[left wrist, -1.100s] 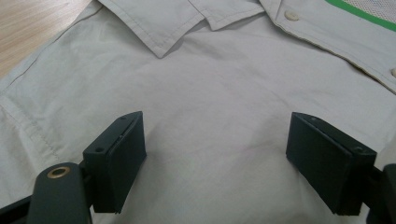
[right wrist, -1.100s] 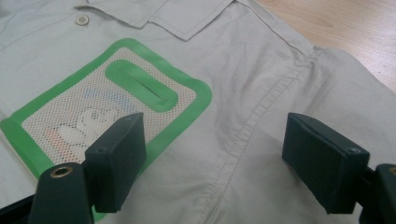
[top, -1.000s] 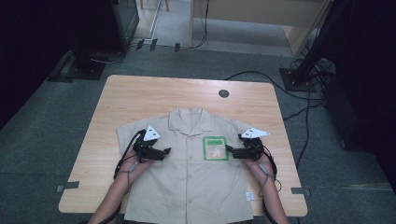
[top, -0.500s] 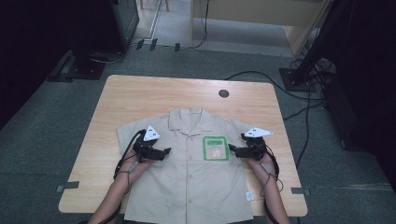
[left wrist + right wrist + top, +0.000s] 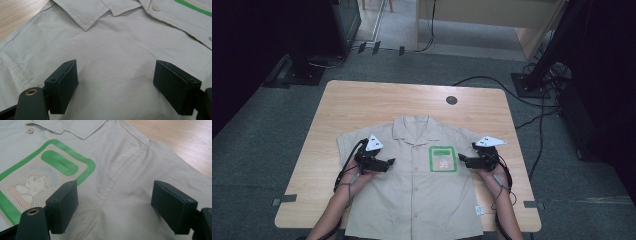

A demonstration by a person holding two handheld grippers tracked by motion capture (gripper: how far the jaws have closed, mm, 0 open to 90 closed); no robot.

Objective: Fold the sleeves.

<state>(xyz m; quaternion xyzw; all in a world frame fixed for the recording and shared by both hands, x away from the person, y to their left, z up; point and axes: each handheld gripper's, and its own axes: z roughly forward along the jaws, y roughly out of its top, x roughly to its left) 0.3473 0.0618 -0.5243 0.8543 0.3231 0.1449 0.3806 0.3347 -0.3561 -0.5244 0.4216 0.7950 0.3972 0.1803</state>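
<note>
On the table [image 5: 362, 105]: one shirt [image 5: 417, 200], two open claws

Shirt [image 5: 417, 185]: beige, short-sleeved, buttoned shut. I saw it lying flat and face up on the near half of the table, collar [image 5: 412, 129] toward 12 o'clock, hem at 6 o'clock by the near edge. Sleeves spread toward 9 and 3 o'clock. A green-bordered mesh badge [image 5: 442, 159] sat on the chest, at 3 o'clock from the placket.
</note>
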